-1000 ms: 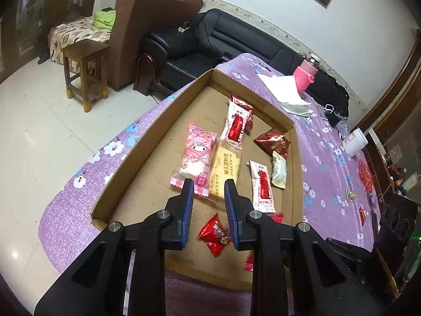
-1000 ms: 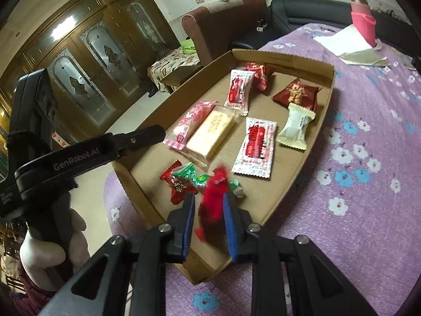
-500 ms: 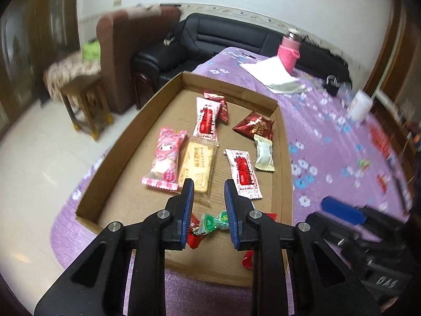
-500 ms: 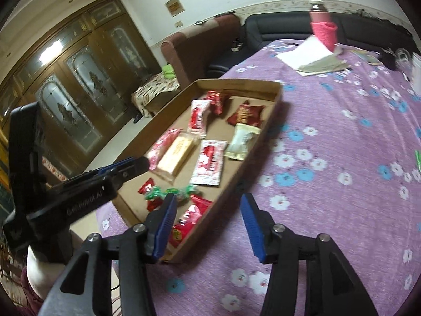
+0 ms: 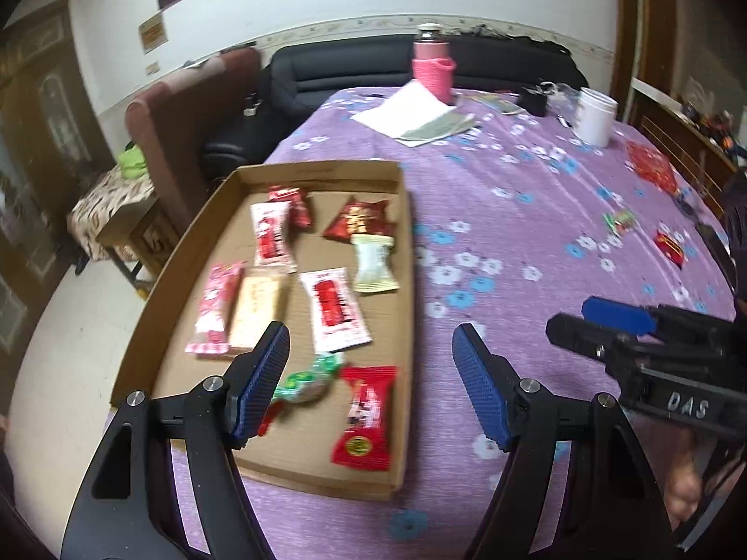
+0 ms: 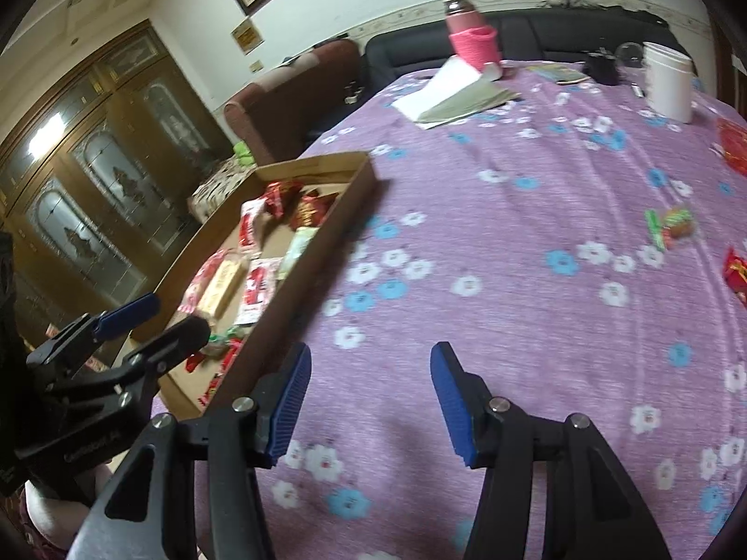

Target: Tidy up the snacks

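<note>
A shallow cardboard tray on the purple flowered tablecloth holds several snack packets, among them a red packet and a green candy near its front edge. My left gripper hangs above the tray's front right corner; its jaws are opening and nothing is between them. My right gripper is over bare cloth to the right of the tray, its jaws also opening and empty. Loose on the cloth far right lie a green candy and a red packet.
At the table's far end stand a pink bottle, a white cup and papers. A larger red bag lies at the right edge. Behind are a black sofa and a brown armchair.
The right gripper let go of the red packet, which now lies in the tray, and opened. Both grippers swung right, away from the tray. The left jaws, shut before, have opened.
</note>
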Demonstrator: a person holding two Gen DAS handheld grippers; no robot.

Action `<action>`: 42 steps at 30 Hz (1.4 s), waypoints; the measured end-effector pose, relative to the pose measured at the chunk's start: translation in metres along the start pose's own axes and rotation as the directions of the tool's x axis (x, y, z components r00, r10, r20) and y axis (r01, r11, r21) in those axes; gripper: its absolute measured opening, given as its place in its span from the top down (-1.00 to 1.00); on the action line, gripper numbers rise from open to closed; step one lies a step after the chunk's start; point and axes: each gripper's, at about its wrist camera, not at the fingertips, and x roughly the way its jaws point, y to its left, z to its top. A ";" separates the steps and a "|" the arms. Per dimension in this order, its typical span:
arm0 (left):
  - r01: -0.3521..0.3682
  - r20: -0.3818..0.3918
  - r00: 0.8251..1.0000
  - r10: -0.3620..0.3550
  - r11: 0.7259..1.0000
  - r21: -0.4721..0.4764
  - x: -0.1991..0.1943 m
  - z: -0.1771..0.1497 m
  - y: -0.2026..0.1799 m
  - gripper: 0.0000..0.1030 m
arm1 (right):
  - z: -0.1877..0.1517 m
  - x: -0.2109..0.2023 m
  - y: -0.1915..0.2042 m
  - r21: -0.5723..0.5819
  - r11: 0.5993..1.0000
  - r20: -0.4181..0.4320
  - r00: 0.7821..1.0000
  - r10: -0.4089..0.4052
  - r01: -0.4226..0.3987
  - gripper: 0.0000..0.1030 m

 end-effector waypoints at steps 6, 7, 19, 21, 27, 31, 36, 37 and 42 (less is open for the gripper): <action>0.015 -0.001 1.000 -0.015 0.999 0.047 -0.003 0.001 -0.021 -0.42 | 0.001 -0.014 -0.026 0.051 0.998 0.025 0.999 -0.031 0.029 -0.11; 0.018 -0.004 1.000 -0.018 0.999 0.050 -0.002 0.001 -0.023 -0.42 | 0.000 -0.017 -0.029 0.058 0.998 0.029 0.999 -0.034 0.032 -0.11; 0.031 -0.043 0.999 -0.027 0.995 0.093 0.001 -0.003 -0.047 -0.42 | -0.002 -0.035 -0.062 0.111 0.991 0.052 0.995 -0.081 0.075 -0.15; 0.034 -0.051 0.998 -0.029 0.994 0.100 0.002 -0.004 -0.050 -0.42 | -0.003 -0.037 -0.067 0.123 0.989 0.052 0.995 -0.085 0.078 -0.15; 0.045 -0.069 0.997 -0.037 0.992 0.118 0.006 -0.006 -0.059 -0.42 | -0.008 -0.037 -0.077 0.148 0.985 0.041 0.995 -0.092 0.085 -0.16; 0.051 -0.081 0.996 -0.041 0.991 0.127 0.009 -0.007 -0.063 -0.42 | -0.010 -0.038 -0.085 0.169 0.982 0.039 0.994 -0.097 0.089 -0.16; 0.057 -0.096 0.994 -0.045 0.990 0.130 0.015 -0.007 -0.065 -0.42 | -0.011 -0.044 -0.099 0.198 0.975 0.046 0.993 -0.112 0.101 -0.16; 0.059 -0.098 0.994 -0.047 0.990 0.131 0.016 -0.007 -0.066 -0.42 | -0.011 -0.046 -0.103 0.207 0.973 0.049 0.992 -0.117 0.104 -0.16; 0.083 -0.105 0.992 -0.069 0.987 0.134 0.019 -0.008 -0.070 -0.42 | -0.010 -0.062 -0.131 0.272 0.954 0.072 0.986 -0.147 0.123 -0.16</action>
